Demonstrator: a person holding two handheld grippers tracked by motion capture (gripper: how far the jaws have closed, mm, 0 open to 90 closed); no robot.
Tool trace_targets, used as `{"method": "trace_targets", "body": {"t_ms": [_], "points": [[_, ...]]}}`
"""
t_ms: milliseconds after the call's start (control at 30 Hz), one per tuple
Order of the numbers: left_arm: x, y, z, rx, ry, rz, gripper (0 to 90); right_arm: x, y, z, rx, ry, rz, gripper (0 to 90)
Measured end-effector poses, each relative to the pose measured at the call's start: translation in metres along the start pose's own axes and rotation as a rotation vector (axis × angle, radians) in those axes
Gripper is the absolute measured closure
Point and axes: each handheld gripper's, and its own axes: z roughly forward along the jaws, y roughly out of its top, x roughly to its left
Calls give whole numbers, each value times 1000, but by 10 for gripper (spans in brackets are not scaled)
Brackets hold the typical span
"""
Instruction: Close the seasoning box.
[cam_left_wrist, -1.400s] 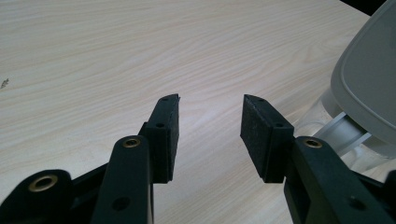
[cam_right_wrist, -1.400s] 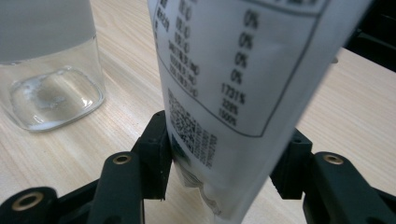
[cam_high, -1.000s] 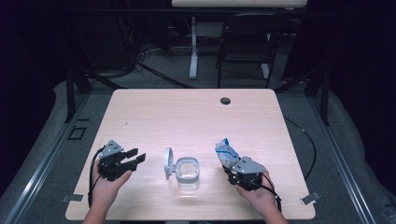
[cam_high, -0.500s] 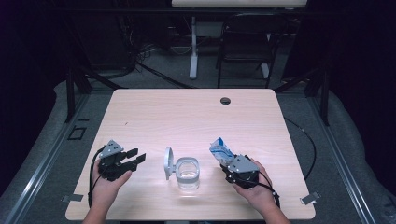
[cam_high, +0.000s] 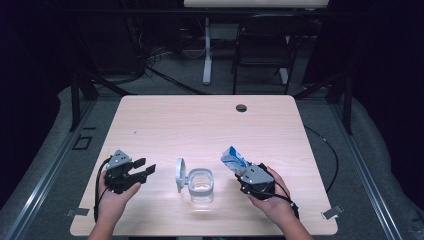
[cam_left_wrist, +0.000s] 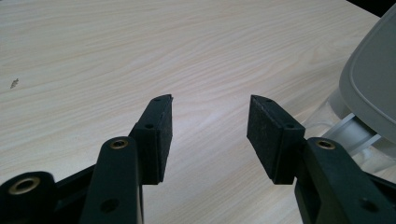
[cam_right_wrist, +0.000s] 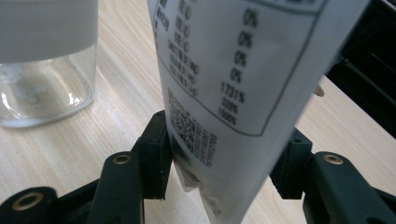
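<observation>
A clear plastic container (cam_high: 201, 186) stands near the table's front edge, its grey hinged lid (cam_high: 180, 175) swung open to the left. To its right, my right gripper (cam_high: 243, 171) is shut on the bottom end of a blue and white pouch (cam_high: 233, 159), which leans up toward the container. In the right gripper view the pouch (cam_right_wrist: 238, 70) shows printed figures, pinched in my right gripper (cam_right_wrist: 224, 154), with the container (cam_right_wrist: 42, 65) at left. My left gripper (cam_high: 145, 169) rests left of the lid; its jaws have just been opening. My left gripper (cam_left_wrist: 210, 135) has nothing between its pads, and the lid (cam_left_wrist: 371, 79) is at right.
The light wooden table (cam_high: 200, 125) has a round black cable hole (cam_high: 241, 108) near its far edge. A chair and a desk's legs stand on the floor beyond the table. A black cable trails off the table's right side.
The right gripper has carried the pouch slightly left, closer to the container. The left gripper's jaws stand a little wider, with the hand in the same place.
</observation>
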Motion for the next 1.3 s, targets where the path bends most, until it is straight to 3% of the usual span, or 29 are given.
{"method": "trace_targets", "body": {"t_ms": [600, 933, 1300], "points": [[1, -1, 1, -11, 6, -7, 510, 6, 10, 2, 23, -37, -158, 482], [0, -1, 0, -11, 6, -7, 510, 10, 11, 3, 37, -59, -226, 483], [0, -1, 0, -12, 7, -8, 510, 12, 15, 3, 42, -83, -267, 483]]}}
